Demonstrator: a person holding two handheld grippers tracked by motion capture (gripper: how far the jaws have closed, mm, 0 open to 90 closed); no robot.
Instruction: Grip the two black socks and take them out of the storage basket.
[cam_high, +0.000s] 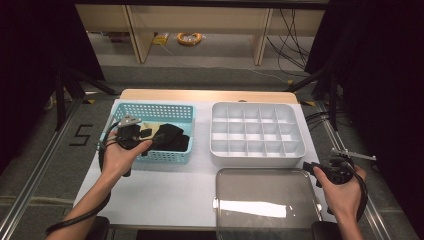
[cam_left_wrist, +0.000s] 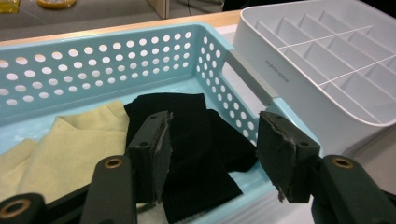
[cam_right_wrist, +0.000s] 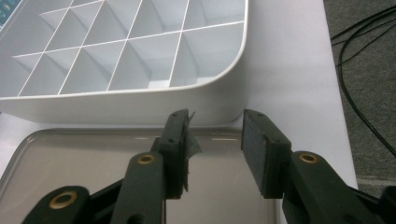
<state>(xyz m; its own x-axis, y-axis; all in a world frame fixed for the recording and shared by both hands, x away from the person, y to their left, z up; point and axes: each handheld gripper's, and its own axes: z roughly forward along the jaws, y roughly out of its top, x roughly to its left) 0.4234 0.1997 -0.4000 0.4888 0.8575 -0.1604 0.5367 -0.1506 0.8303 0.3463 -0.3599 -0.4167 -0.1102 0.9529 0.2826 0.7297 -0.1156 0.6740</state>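
White sheet covers the bench (cam_high: 165, 192), with grey floor and dark curtains around it. On the sheet, far left: a turquoise perforated basket (cam_high: 165, 111); beside it to the right, a white divider tray (cam_high: 257, 159) with its compartments bare; nearer to me, a clear lid (cam_high: 265, 200) lying flat.

My left tool (cam_left_wrist: 212, 144) hangs over the basket's near right corner, jaws apart with nothing pressed between the pads. A black sock (cam_left_wrist: 196, 154) lies in the basket directly below and between the jaws, not gripped; whether the left pad touches it I cannot tell. Beside it, to the left in the left gripper view, lies a pale yellow cloth (cam_left_wrist: 70, 149).

My right tool (cam_right_wrist: 215, 149) sits at the bench's right edge, jaws wide, holding nothing, above the lid's far right corner just beside the tray wall.
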